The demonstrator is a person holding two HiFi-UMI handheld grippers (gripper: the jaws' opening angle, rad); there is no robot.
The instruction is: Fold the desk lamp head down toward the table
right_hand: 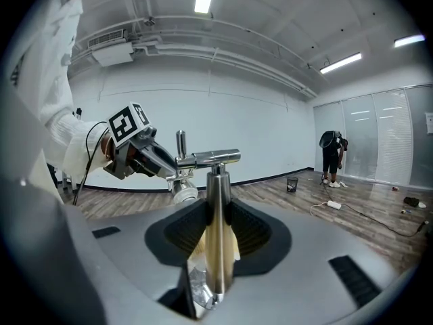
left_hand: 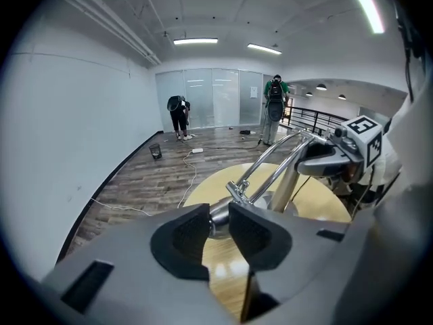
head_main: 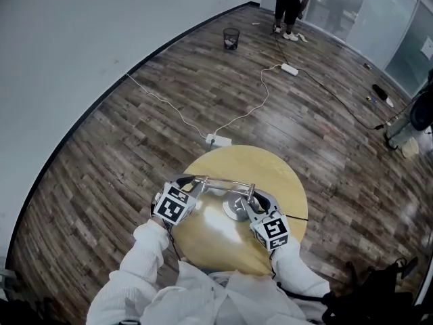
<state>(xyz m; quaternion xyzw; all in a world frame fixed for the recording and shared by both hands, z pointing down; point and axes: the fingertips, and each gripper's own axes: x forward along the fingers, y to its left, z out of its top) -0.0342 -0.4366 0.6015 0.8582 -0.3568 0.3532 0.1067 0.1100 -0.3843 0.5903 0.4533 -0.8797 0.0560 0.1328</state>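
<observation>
My left gripper point(head_main: 191, 183) has its jaws clamped on the lamp head point(left_hand: 218, 217), out toward the counter's left edge. My right gripper point(head_main: 254, 200) grasps the lamp post point(right_hand: 218, 215), whose base point(head_main: 235, 210) sits near the counter's middle. The head is rounded chrome, so I judge it could slip from the pads as I press down. A stiff hinge could tip the base if my right grip slackens. The counter point(head_main: 284, 175) is round, glossy wood. Around it I see plank floor point(head_main: 101, 161), a power strip point(head_main: 220, 140) and a bin point(head_main: 231, 38).
</observation>
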